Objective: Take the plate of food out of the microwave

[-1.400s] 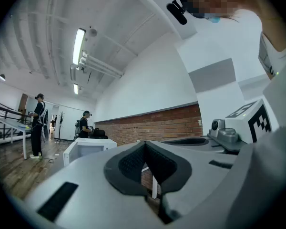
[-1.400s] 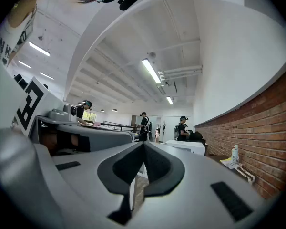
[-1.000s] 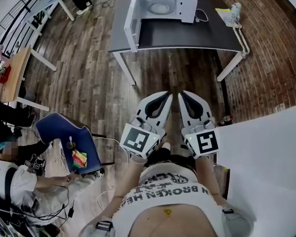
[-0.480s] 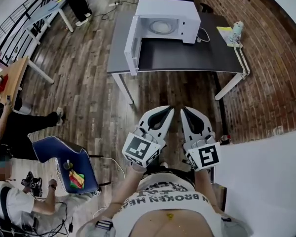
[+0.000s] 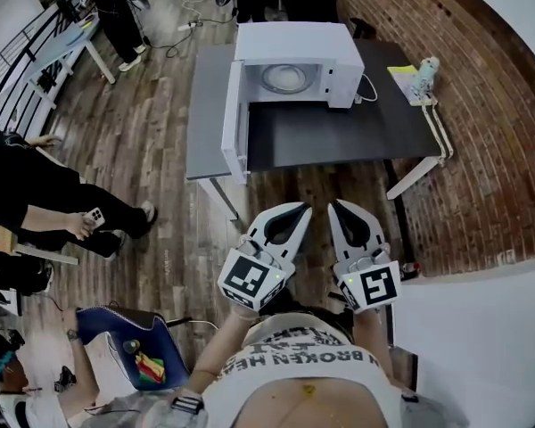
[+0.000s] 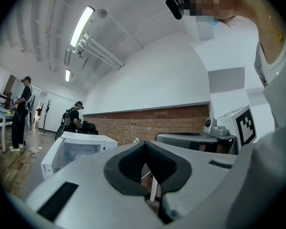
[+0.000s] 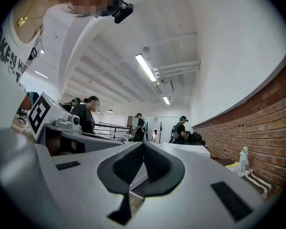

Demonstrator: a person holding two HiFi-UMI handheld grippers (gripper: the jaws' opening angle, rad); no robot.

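Note:
A white microwave point(image 5: 290, 56) stands on a dark table point(image 5: 339, 132) ahead of me, its door point(image 5: 234, 119) swung open to the left. Inside, a pale round plate point(image 5: 287, 78) shows; I cannot make out any food on it. My left gripper point(image 5: 303, 210) and right gripper point(image 5: 336, 205) are held side by side in front of the person's body, over the wooden floor short of the table. Both are shut and hold nothing. The left gripper point(image 6: 144, 144) points level, with the microwave point(image 6: 76, 151) ahead to its left. The right gripper point(image 7: 144, 144) is level too.
A white bottle point(image 5: 425, 71) beside a yellow sheet point(image 5: 401, 71) sits at the table's right end, by the brick wall. People in black point(image 5: 36, 194) stand to the left. A blue chair point(image 5: 129, 337) is at lower left, and a white panel point(image 5: 481, 346) at lower right.
The table and microwave have drawn nearer as the person walked forward. Both grippers stayed shut and side by side. The people and the blue chair at the left slid back.

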